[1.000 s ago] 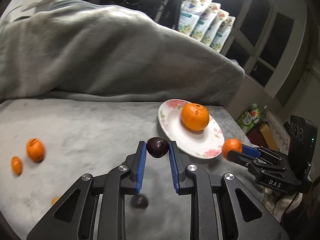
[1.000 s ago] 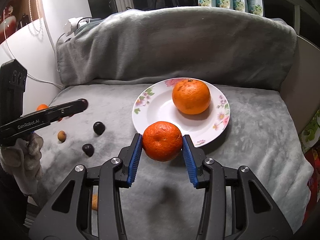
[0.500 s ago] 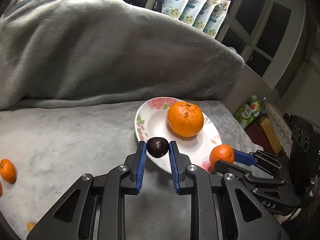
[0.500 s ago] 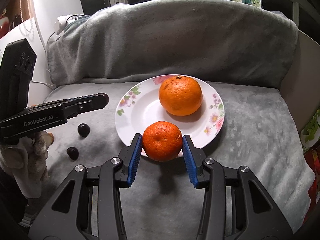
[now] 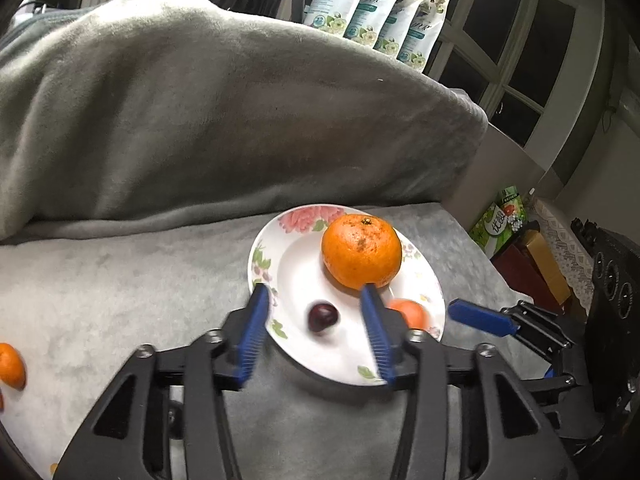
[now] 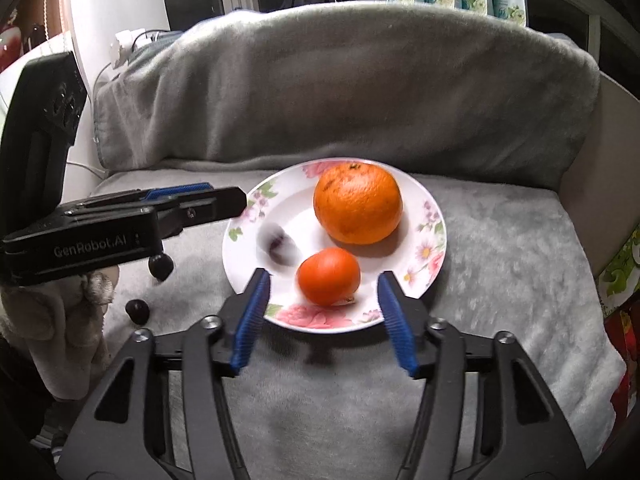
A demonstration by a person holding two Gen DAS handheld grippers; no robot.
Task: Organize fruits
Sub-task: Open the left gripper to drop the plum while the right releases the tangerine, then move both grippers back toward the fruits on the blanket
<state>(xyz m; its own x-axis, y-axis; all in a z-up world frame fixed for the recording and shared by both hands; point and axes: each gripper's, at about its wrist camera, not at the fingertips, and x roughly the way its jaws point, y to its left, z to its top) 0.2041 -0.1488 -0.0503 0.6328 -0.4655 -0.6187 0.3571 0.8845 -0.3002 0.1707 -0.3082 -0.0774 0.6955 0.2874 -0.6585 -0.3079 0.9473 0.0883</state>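
A white floral plate (image 5: 280, 240) (image 6: 416, 196) sits on the grey blanket. A big orange (image 5: 361, 251) (image 6: 357, 203) lies on it. A dark plum (image 5: 323, 317) (image 6: 278, 242), blurred, lies on the plate in front of my open left gripper (image 5: 316, 312). A small mandarin (image 6: 328, 276) (image 5: 408, 314) lies on the plate between the tips of my open right gripper (image 6: 323, 280). Both grippers are empty, just above the plate's near rim.
Two dark plums (image 6: 161, 265) (image 6: 137, 311) lie on the blanket left of the plate. A small mandarin (image 5: 10, 364) lies far left. A blanket-covered backrest (image 5: 200, 120) rises behind. Packages (image 5: 380, 8) stand at the window.
Both grippers moved over the plate and opened. The left let go of the plum and the right let go of the mandarin; both fruits now lie on the plate.
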